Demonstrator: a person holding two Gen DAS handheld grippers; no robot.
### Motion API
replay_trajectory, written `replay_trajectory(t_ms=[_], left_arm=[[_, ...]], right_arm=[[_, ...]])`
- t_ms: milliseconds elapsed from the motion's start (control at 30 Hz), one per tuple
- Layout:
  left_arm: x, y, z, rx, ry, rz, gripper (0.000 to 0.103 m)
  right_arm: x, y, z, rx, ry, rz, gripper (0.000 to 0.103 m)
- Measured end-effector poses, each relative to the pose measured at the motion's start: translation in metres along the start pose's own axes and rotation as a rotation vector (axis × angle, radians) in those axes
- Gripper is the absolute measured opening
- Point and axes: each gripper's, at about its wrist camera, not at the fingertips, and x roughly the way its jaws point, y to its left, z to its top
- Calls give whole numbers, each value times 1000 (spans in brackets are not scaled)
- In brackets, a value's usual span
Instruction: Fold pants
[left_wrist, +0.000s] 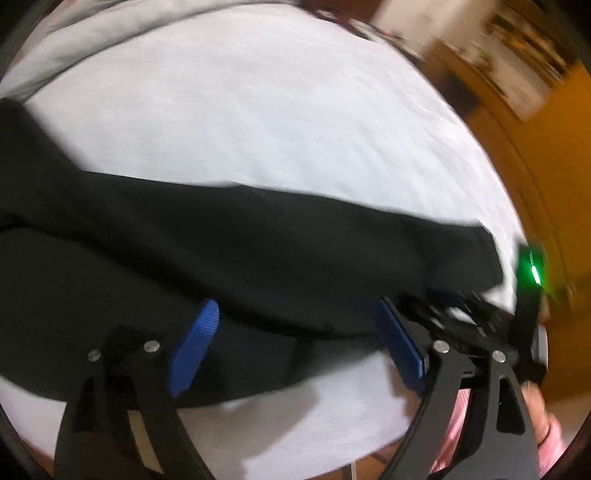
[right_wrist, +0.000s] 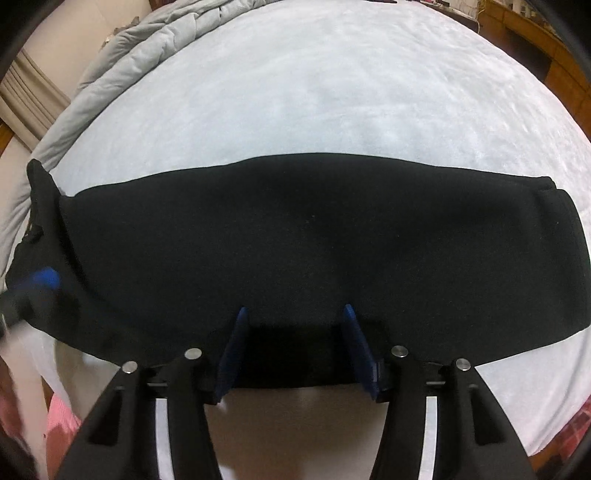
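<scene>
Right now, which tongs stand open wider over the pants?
The left tongs: their blue pads sit far apart above the black pants; the right tongs are narrower.

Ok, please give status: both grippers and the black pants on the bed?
Left gripper open, empty. Right gripper open, straddling near edge of pants. Pants flat on white bed, folded lengthwise. Nothing in the way.

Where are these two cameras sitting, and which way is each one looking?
Left wrist view: mounted on the left gripper, looking down past its wide-open blue fingers at the black pants on the white bed sheet; a hand and pink sleeve show at lower right.
Right wrist view: mounted on the right gripper, looking down at the pants lying as a broad band; its fingers stand apart over the near edge; pink sleeve at lower left.
Shared: the pants, the sheet, and each view glimpses the other gripper.
</scene>
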Motion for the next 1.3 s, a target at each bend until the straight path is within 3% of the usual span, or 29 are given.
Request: replay_trajectory(t_ms=[100, 233, 567, 700, 833, 900, 967, 1167, 1300], left_arm=[[-6, 40, 22, -137, -3, 119, 86], [-4, 80, 48, -288, 40, 120, 86], [29, 107, 102, -298, 149, 232, 86], [32, 121, 99, -346, 160, 190, 68], [22, 127, 90, -359, 122, 143, 40], [16, 127, 83, -356, 89, 129, 33], [10, 126, 74, -351, 58, 150, 20], [-9, 125, 36, -348, -28, 160, 8], [-34, 120, 13, -326, -128, 186, 8]], right_arm=[[4, 5, 5, 8, -15, 5, 56], [3, 1, 0, 15, -22, 12, 57], [7, 0, 0, 19, -21, 28, 60], [5, -4, -1, 18, -16, 41, 65], [6, -1, 1, 6, -11, 37, 68], [6, -2, 2, 7, -12, 46, 68], [5, -3, 2, 10, -12, 55, 68], [6, -2, 4, 0, -6, 67, 69], [5, -2, 4, -8, -7, 70, 69]])
